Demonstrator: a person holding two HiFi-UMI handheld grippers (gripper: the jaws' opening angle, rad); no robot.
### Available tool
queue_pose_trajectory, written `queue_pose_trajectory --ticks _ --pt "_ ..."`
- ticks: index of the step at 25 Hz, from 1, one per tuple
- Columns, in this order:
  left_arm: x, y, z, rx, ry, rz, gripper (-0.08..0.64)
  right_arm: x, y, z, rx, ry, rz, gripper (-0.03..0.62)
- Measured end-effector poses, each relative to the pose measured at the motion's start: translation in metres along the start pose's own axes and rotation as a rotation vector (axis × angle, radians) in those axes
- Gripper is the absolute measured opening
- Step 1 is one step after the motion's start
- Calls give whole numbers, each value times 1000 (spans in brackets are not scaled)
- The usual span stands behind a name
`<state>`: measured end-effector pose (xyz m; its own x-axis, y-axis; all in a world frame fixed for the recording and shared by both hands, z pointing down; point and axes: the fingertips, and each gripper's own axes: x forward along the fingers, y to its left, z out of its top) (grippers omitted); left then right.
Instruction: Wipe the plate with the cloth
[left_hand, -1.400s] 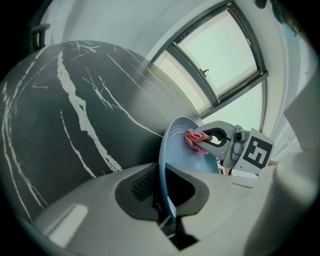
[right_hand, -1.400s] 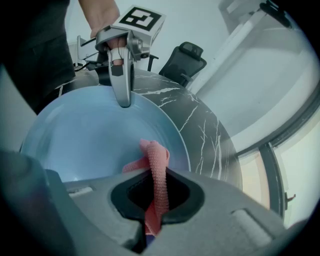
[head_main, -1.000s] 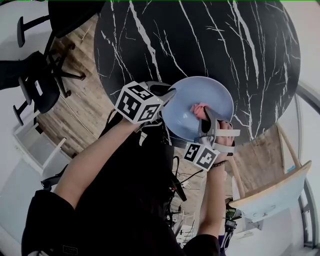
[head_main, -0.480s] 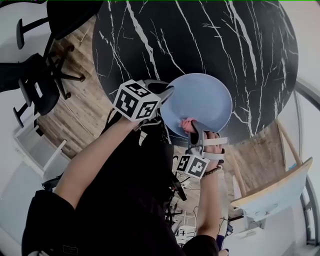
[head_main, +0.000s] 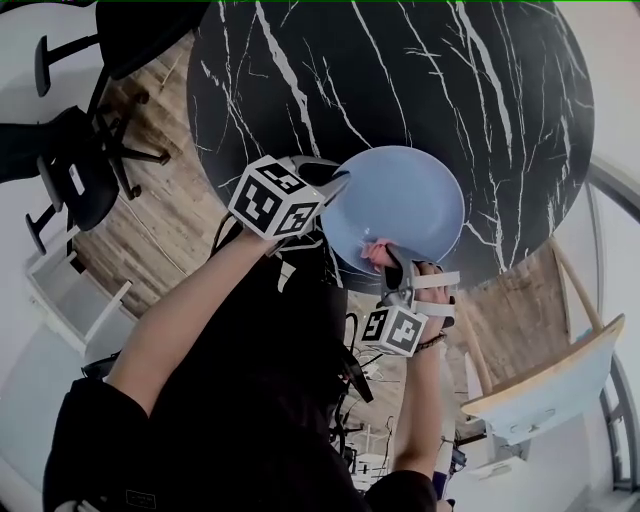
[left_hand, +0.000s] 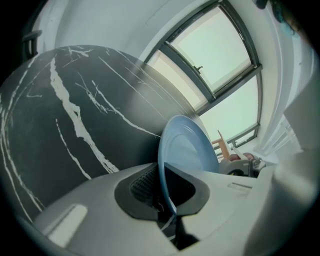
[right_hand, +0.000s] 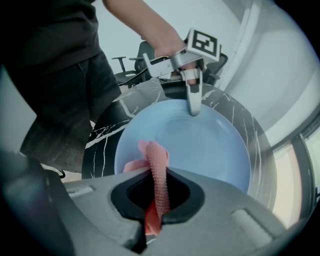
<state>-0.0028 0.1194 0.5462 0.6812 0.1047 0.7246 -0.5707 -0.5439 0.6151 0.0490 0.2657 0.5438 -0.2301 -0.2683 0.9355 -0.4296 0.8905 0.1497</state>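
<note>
One blue plate (head_main: 400, 205), one pink cloth (head_main: 378, 250), one round black table (head_main: 400, 80). Two grippers: left gripper (head_main: 335, 190), right gripper (head_main: 390, 262). One wooden chair (head_main: 545, 385) off the table's lower right edge; dark office chairs (head_main: 80, 170) off its left edge, number unclear.

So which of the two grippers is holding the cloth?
The right gripper: its jaws are shut on the pink cloth. The left gripper has no cloth and clamps the rim of the blue plate instead.

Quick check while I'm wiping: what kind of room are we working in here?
Likely an office or meeting room, not a kitchen: a round black marble-look table, black office chairs on a wood-plank floor, and a large window beyond the table.
</note>
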Motion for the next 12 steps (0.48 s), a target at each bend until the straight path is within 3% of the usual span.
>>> queue_pose_trajectory --ticks 3,12 --pt "0 0 0 44 9 13 28 0 -18 -9 32 10 -34 8" --pt "0 0 0 32 8 9 26 7 -80 -22 61 25 -124 8"
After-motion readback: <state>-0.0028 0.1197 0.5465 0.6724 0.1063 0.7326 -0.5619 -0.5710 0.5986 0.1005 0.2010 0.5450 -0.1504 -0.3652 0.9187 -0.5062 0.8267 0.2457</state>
